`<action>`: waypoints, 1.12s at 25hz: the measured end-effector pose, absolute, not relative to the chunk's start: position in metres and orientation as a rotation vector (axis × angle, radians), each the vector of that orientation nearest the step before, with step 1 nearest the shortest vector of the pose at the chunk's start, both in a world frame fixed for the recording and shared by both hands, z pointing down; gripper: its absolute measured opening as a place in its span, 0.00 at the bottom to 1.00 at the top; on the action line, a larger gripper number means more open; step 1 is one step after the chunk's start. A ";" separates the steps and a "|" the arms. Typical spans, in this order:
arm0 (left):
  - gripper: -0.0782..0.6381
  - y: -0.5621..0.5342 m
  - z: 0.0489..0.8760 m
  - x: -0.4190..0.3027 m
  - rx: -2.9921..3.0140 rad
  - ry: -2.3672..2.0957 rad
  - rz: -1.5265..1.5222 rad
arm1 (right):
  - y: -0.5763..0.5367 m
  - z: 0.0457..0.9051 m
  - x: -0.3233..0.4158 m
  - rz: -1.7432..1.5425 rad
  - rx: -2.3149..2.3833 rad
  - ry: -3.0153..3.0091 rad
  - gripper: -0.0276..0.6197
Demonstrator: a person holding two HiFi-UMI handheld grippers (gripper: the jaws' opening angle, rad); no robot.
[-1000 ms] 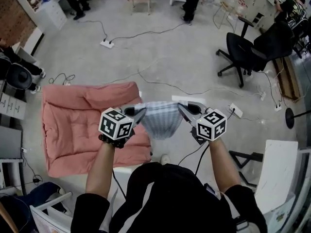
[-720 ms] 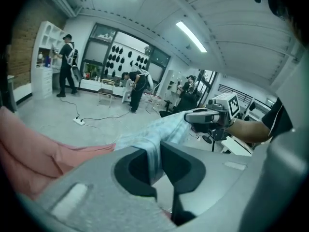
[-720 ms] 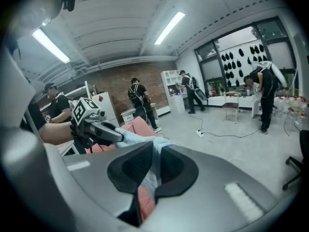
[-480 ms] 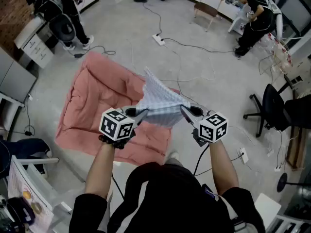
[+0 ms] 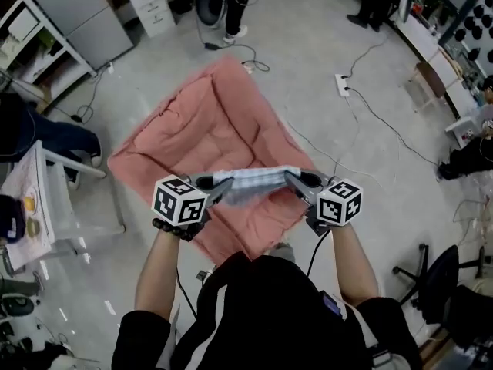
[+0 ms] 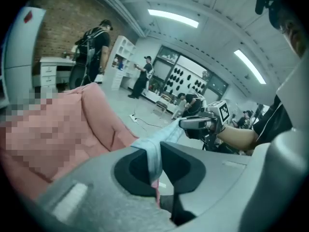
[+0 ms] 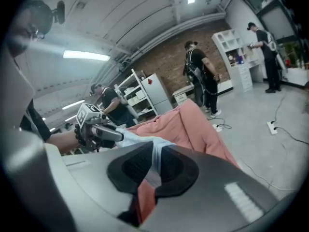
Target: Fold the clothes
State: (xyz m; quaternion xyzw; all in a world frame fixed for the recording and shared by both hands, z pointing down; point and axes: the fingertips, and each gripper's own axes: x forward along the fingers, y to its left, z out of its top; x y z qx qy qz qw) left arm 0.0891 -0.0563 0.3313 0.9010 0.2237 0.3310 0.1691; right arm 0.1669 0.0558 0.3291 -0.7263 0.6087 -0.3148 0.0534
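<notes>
As checked garment (image 5: 254, 184) is pinched at opp. ends by L gripper (image 5: 209, 182) and R gripper (image 5: 296, 179), both clamped on it, it's stretched above pink mat (image 5: 200, 122), prob. for spreading.

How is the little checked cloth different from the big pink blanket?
The checked cloth is pale blue and white with a check pattern; the pink blanket is one plain colour. The checked cloth is much smaller than the pink blanket. The checked cloth hangs in the air, stretched between the left claw and the right claw, while the pink blanket lies spread on the floor. Both are soft fabric.
</notes>
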 end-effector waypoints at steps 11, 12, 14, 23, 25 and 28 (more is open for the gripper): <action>0.15 -0.066 0.345 0.045 2.490 -0.042 0.814 | -0.015 0.334 0.172 -1.050 -1.704 2.431 0.07; 0.15 -0.064 0.344 0.039 2.484 -0.060 0.803 | -0.016 0.333 0.167 -1.051 -1.694 2.454 0.07; 0.15 -0.060 0.340 0.025 2.476 -0.091 0.773 | -0.015 0.330 0.155 -1.055 -1.669 2.499 0.07; 0.15 -0.060 0.321 -0.021 2.500 -0.103 0.696 | -0.022 0.306 0.113 -1.026 -1.689 2.565 0.07; 0.15 -0.059 0.319 -0.023 2.495 -0.087 0.707 | -0.021 0.303 0.109 -1.036 -1.703 2.559 0.07; 0.15 -0.062 0.325 -0.022 2.479 -0.098 0.736 | -0.022 0.308 0.109 -1.048 -1.726 2.585 0.07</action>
